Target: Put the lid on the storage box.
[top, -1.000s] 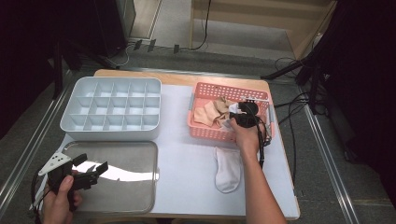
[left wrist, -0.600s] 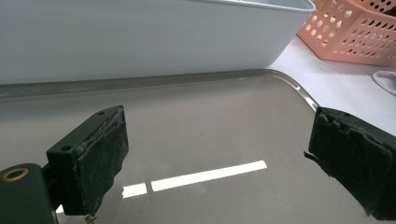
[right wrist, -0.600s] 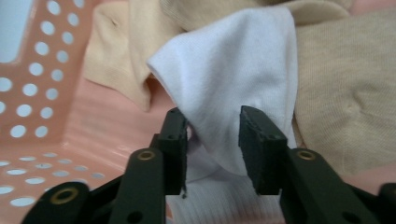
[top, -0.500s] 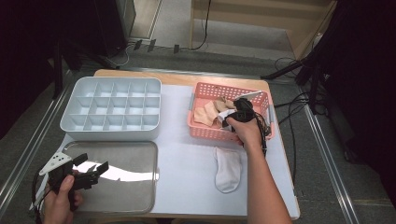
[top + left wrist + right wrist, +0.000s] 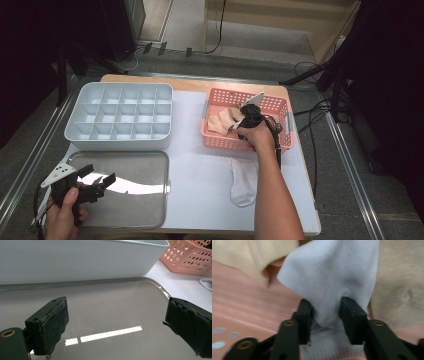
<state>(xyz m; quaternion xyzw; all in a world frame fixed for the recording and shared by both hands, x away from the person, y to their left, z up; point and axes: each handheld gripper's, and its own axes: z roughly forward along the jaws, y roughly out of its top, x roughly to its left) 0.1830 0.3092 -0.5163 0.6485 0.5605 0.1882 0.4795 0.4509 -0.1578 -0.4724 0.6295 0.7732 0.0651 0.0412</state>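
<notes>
While my right tool sits down inside the pink basket, I see its two jaws pinched on a fold of a white sock, the fabric bunched between the pads. Cream and beige socks lie pressed around that white one in the basket, one to each side of it in the right gripper view. From the high view, the hand on that tool reaches over the basket's near wall.

Another white sock lies flat on the white table, just in front of the basket and beside my right forearm.

My left tool hovers over the metal tray at the near left corner of the table, its jaws spread wide with nothing between them. Through the left gripper view I see the bare, shiny tray under the pads, with the side of the grey divided organizer right behind the tray.
</notes>
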